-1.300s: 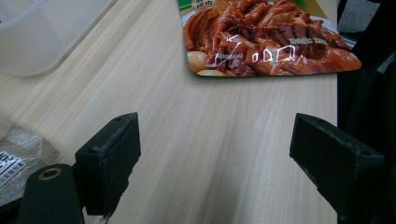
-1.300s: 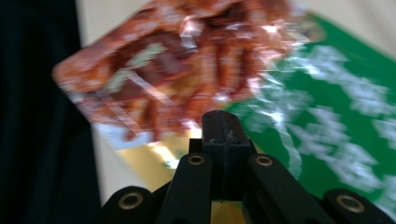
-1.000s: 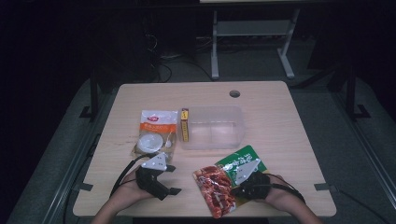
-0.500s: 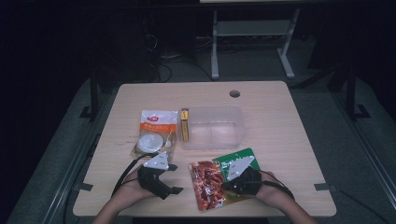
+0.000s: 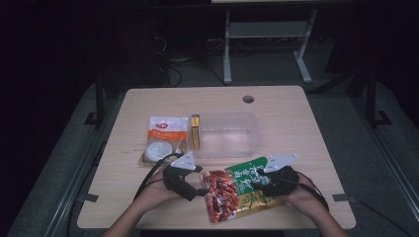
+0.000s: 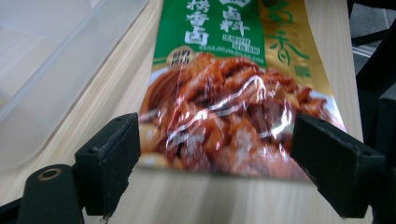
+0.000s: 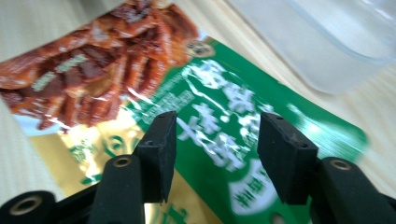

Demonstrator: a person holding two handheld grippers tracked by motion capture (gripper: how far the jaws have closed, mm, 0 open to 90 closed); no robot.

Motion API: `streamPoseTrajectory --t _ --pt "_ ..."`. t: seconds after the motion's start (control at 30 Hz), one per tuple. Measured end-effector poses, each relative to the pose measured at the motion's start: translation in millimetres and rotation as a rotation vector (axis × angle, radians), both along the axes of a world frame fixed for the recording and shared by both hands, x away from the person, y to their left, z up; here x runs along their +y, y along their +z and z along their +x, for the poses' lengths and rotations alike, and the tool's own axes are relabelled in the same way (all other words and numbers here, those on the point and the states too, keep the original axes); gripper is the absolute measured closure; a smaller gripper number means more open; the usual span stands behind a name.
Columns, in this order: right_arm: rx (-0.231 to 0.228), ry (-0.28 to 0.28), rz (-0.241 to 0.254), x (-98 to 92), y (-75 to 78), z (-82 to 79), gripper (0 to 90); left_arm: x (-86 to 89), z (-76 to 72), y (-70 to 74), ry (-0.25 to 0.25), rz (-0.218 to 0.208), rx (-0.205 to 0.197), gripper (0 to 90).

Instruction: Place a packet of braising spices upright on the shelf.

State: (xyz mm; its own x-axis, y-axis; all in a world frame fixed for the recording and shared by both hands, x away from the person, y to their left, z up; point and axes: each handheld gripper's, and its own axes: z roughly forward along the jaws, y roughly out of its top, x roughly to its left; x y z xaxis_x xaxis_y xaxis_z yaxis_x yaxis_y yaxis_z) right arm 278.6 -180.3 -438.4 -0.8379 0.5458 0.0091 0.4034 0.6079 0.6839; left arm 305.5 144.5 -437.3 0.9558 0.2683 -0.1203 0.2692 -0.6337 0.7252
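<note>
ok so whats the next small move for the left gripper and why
Probably ease the left gripper forward and close: its jaws stand open at the red end of the snack packet, which lies flat on the table, not yet gripped.

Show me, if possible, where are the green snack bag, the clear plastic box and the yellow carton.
green snack bag (image 5: pixel 242 190), high view, on its green printed middle.
clear plastic box (image 5: pixel 228 134), high view, on its bare floor.
yellow carton (image 5: pixel 196 132), high view, on its long top face, beside the box.
</note>
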Motion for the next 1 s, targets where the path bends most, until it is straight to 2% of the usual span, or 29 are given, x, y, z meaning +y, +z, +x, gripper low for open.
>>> streamPoseTrajectory --t 0.2,0.47,0.7,0.83,0.9,1.0 --pt "-0.036 -0.046 0.005 -12.1 -1.0 4.0 39.0 -26.3 8.5 -5.2 -0.024 0.009 -0.018 15.6" --pt "-0.049 -0.072 0.019 -16.7 -2.5 5.7 36.1 -52.5 18.4 -18.0 -0.024 0.036 0.0 15.6" --pt "-0.049 -0.067 0.019 -15.3 -3.0 5.6 35.3 -59.2 25.6 -30.3 -0.01 0.064 0.012 15.6" --pt "-0.049 -0.07 0.02 -16.3 -3.5 6.1 35.5 -59.3 27.3 -33.2 -0.001 0.055 0.015 14.6" --pt "-0.046 -0.071 0.019 -16.9 -3.6 6.3 35.7 -59.5 27.5 -34.4 0.002 0.05 0.004 13.7" --pt "-0.048 -0.074 0.023 -17.8 -3.4 6.9 35.8 -59.7 26.5 -34.5 -0.012 0.05 -0.003 14.2"
